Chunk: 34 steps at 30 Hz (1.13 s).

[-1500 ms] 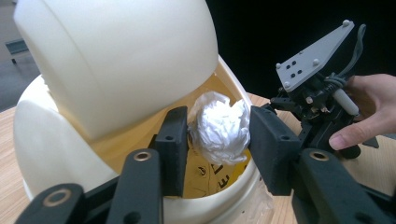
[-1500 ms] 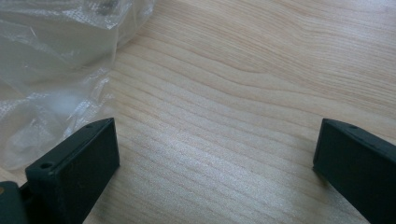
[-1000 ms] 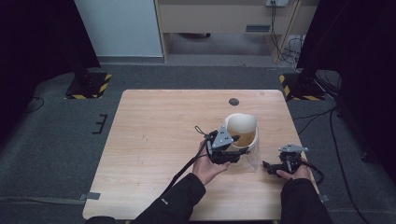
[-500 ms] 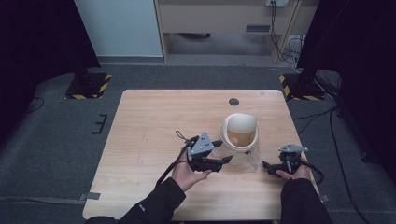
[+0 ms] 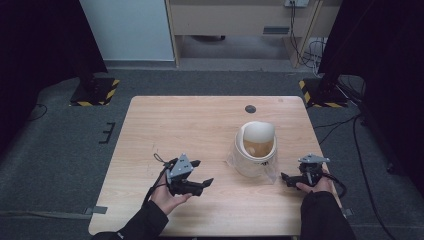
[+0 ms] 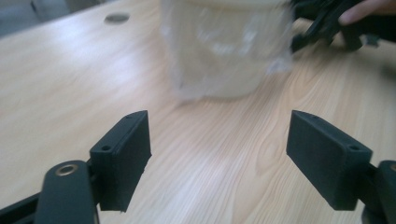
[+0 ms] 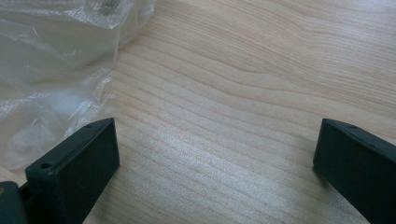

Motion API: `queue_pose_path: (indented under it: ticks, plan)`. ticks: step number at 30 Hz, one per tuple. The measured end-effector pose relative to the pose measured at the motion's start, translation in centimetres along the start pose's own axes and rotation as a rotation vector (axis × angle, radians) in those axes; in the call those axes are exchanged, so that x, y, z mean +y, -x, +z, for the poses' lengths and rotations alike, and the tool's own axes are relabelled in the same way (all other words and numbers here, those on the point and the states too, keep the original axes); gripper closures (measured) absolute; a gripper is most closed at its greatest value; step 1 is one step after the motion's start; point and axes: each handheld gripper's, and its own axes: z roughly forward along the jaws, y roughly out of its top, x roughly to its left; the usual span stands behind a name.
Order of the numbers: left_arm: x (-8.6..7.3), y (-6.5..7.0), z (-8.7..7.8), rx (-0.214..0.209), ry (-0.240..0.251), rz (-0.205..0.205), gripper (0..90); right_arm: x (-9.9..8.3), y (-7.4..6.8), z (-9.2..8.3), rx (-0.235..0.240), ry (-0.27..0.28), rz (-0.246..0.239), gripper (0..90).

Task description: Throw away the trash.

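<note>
Pale wood grain is running across the table, with dark carpet and black curtains ringing it; your left gripper is now sitting at lower left of the high frame, pulled away from the bag-lined white bin, its jaws having just been opening, wide and empty; you are likely finishing with the liner; your right gripper is waiting beside the bin, jaws wide, holding nothing.

The left gripper is sitting in an upturned left hand, low over the bench, its jaws spread apart with nothing between them, having just been opening. The right gripper is pointing left from the right hand, jaws standing wide and empty.
</note>
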Motion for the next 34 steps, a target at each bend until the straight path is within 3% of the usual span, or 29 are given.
queue_pose_path:
  ticks: [8, 12, 19, 27, 31, 34]
  plan:
    - [-4.1, -3.0, -2.2, 0.092, -0.087, -0.099, 16.4, 0.0, 0.0, 0.0, 0.0, 0.0, 0.001, 0.6]
    - [-5.6, -4.3, -3.1, 0.144, -0.158, -0.105, 15.7, 0.0, 0.0, 0.0, 0.0, 0.0, 0.002, 0.6]
    - [-6.8, -6.7, -4.5, 0.26, -0.237, -0.1, 11.0, 0.0, 0.0, 0.0, 0.0, 0.001, 0.0, 0.5]
    - [-8.5, -8.5, -5.5, 0.32, -0.284, -0.183, 9.9, 0.0, 0.0, 0.0, 0.0, 0.001, 0.002, 0.5]
    - [-8.9, -8.6, -5.3, 0.325, -0.323, -0.185, 9.4, 0.0, 0.0, 0.0, 0.0, 0.001, 0.002, 0.6]
    - [-9.1, -8.9, -5.3, 0.329, -0.318, -0.201, 7.5, 0.0, 0.0, 0.0, 0.0, 0.001, 0.001, 0.5]
